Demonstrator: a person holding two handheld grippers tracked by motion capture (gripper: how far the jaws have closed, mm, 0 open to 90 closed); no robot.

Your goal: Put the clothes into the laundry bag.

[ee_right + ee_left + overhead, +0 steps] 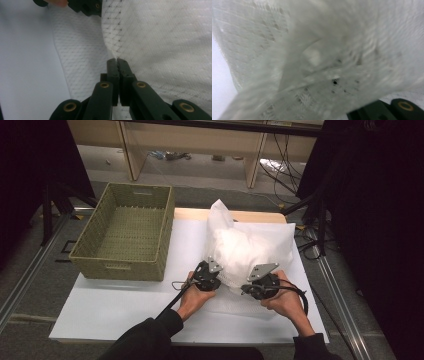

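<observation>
A plump white pillow (250, 247) lies on the white table top (110, 305), with a loose white mesh pillowcase (162, 37) at its near end. My right gripper (117, 60) is shut on a fold of that mesh, low at the pillow's near right corner (256, 279). My left gripper (215, 271) is at the near left corner. The mesh (317, 62) drapes over its camera and hides its jaw tips. One black link (403, 107) sits where a shut jaw's link sits. In the right gripper view the left gripper (85, 6) appears at the top.
An empty green woven basket (165, 230) stands at the table's left, close to the pillow. Bare white table lies in front of the basket and along the near edge. Dark stands and cables surround the table.
</observation>
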